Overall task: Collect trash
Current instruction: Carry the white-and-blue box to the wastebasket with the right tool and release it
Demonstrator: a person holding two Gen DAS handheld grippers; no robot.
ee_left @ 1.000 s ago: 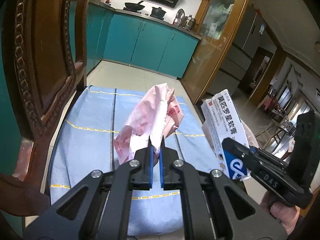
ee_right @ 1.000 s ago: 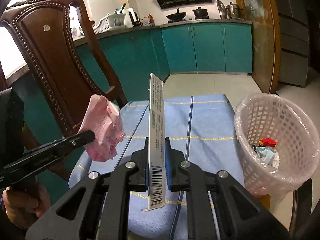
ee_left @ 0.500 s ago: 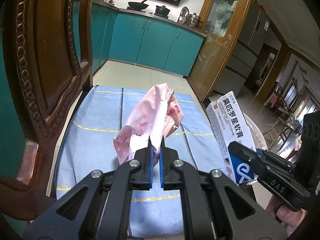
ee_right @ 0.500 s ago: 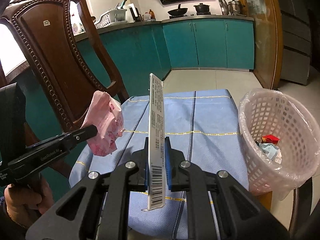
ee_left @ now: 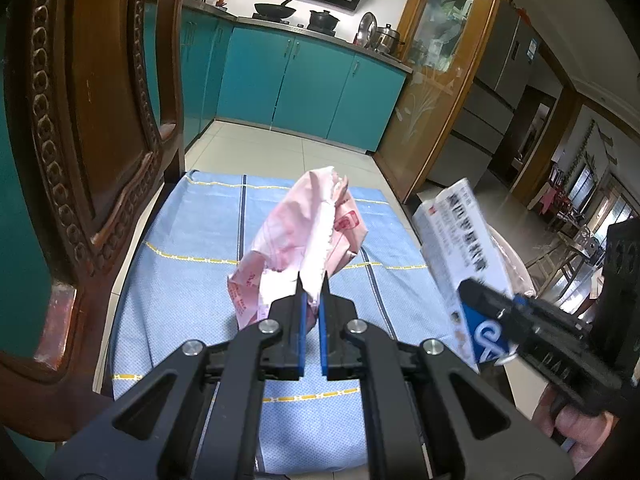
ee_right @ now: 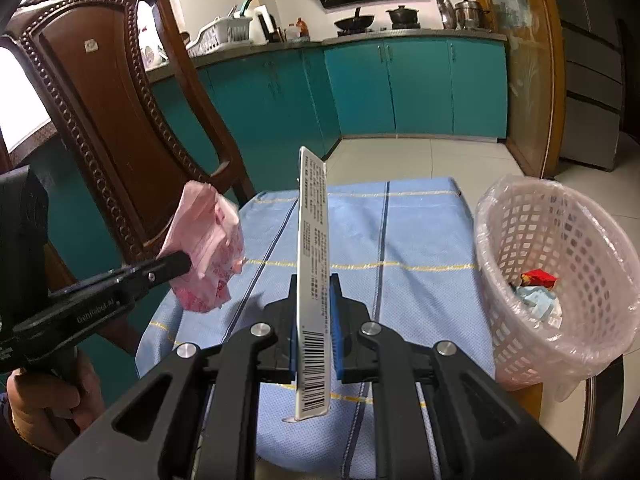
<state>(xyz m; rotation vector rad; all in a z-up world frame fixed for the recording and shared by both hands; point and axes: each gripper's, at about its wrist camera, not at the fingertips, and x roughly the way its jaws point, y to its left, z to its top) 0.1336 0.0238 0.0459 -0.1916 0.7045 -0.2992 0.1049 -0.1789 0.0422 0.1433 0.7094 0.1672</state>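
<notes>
My left gripper (ee_left: 312, 280) is shut on a crumpled pink wrapper (ee_left: 304, 232), held up above the blue cloth (ee_left: 192, 280). From the right wrist view the same pink wrapper (ee_right: 208, 256) hangs at the tip of the left gripper (ee_right: 182, 262). My right gripper (ee_right: 314, 280) is shut on a flat white box with a barcode (ee_right: 314, 280), held edge-on and upright. In the left wrist view that white box (ee_left: 460, 248) shows printed text and a blue patch, pinched by the right gripper (ee_left: 472, 288). A white lattice basket (ee_right: 560, 264) lined with clear plastic stands right of the cloth.
A carved dark wooden chair (ee_right: 112, 120) rises at the left beside the cloth. The basket holds a red scrap (ee_right: 538, 278) and pale crumpled paper (ee_right: 536, 300). Teal kitchen cabinets (ee_left: 304, 92) and tiled floor lie beyond. A person's hand (ee_right: 44, 396) grips the left tool.
Both grippers keep their hold and stay roughly in place. In the left wrist view the white box has tilted a little and looks blurred.
</notes>
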